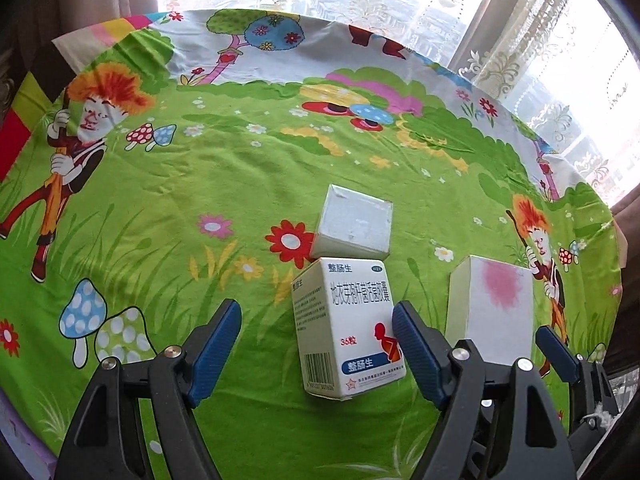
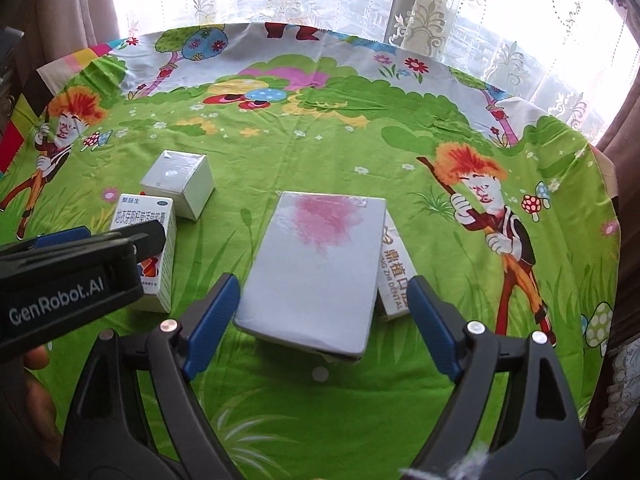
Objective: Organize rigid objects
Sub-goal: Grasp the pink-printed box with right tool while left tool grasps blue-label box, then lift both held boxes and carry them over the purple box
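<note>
while both tongs (image 1: 316, 344) (image 2: 324, 320) gape unclenched, white box (image 2: 316, 264) shows pink stain.

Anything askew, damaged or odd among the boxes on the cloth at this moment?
Yes. The large white box carries a pink smear across its top, like a stain, and it lies tilted, propped on the dental box beneath its right edge. The small white box sits skewed against the medicine box. Nothing spilled.
</note>
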`<state>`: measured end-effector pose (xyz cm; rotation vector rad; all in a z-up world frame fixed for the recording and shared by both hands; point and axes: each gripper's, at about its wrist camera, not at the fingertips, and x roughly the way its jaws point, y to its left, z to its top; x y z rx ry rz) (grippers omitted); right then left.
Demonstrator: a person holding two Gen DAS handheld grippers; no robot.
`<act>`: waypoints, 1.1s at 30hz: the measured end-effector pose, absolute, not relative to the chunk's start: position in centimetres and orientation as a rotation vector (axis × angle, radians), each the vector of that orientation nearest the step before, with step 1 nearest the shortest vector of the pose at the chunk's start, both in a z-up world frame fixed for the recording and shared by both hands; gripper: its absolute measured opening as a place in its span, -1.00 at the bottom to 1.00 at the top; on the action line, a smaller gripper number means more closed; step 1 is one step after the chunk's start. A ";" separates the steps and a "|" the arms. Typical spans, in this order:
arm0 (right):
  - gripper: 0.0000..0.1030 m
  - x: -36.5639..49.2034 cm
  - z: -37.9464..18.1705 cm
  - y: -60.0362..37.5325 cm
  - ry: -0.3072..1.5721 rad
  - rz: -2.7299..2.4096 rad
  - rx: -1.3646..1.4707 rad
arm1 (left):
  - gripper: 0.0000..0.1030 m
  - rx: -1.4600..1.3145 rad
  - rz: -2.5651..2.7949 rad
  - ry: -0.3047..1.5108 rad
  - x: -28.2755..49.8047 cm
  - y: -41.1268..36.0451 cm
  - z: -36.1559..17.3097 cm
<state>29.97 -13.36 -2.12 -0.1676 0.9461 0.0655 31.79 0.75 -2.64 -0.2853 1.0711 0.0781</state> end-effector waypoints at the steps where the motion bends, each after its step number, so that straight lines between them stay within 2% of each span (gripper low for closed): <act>1: 0.69 30.0 -2.1 -13.3 0.941 0.062 -0.173 | 0.52 -0.296 0.065 1.072 31.8 0.7 -2.6; 12: 0.69 29.9 -2.5 -13.2 0.933 0.092 -0.143 | 0.49 -0.253 0.094 1.082 32.0 0.3 -3.4; 14: 0.69 30.1 -2.8 -13.0 0.936 0.102 -0.140 | 0.24 -0.244 0.088 1.102 32.1 0.4 -4.0; 15: 0.69 30.2 -2.9 -13.0 0.940 0.111 -0.137 | -0.01 -0.233 0.083 1.109 32.2 0.3 -4.3; 16: 0.67 30.2 -3.1 -12.9 0.945 0.118 -0.135 | -0.17 -0.221 0.077 1.117 32.2 0.2 -4.5; 18: 0.42 30.2 -3.4 -12.9 0.951 0.116 -0.137 | -0.17 -0.206 0.072 1.100 32.0 0.1 -4.5; 20: 0.35 30.2 -3.5 -13.2 0.957 0.126 -0.120 | -0.17 -0.216 0.060 1.090 31.7 0.3 -4.3; 33: 0.34 26.7 -0.5 -14.0 0.921 0.177 -0.032 | -0.18 -0.150 0.071 0.972 26.5 1.1 -0.5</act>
